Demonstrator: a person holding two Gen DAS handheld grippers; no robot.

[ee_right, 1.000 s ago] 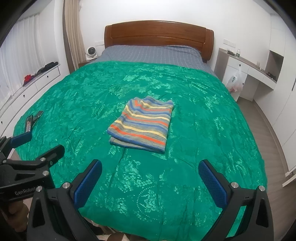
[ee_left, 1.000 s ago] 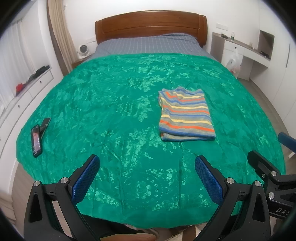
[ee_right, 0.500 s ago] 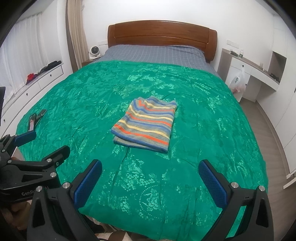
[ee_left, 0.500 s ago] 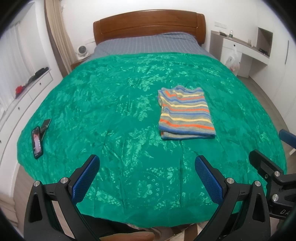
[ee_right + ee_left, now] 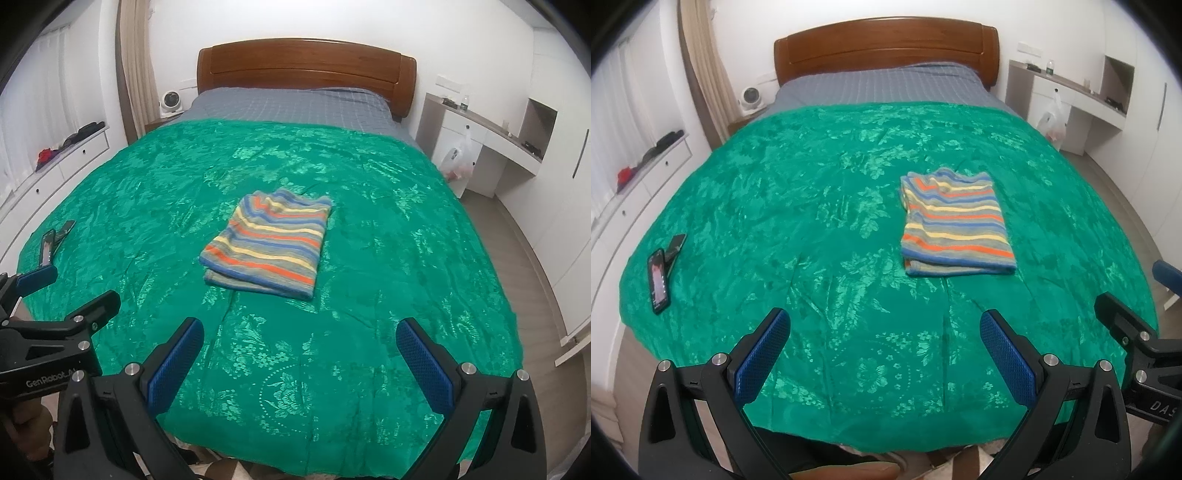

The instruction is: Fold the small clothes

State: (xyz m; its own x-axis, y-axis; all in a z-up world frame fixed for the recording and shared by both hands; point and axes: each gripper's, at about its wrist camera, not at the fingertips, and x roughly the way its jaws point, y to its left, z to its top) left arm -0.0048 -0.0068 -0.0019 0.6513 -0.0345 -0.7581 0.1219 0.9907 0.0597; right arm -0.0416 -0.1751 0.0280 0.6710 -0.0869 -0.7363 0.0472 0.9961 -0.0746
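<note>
A small striped garment (image 5: 955, 225) (image 5: 271, 242), in blue, orange, yellow and grey, lies folded into a neat rectangle on the green bedspread (image 5: 820, 206) (image 5: 369, 229). My left gripper (image 5: 884, 339) hangs open above the foot of the bed, well short of the garment, with nothing between its blue pads. My right gripper (image 5: 299, 347) is open too, empty, and equally far back from the garment. Each gripper shows at the edge of the other's view.
Two phones (image 5: 659, 275) (image 5: 50, 245) lie near the left edge of the bedspread. A wooden headboard (image 5: 886, 48) closes off the far end. White drawers (image 5: 639, 177) run along the left wall, a white desk (image 5: 480, 136) stands at the right.
Both grippers have drawn slightly back and up from the bed, so the garment looks a little smaller. The garment has not moved. Both stay open.
</note>
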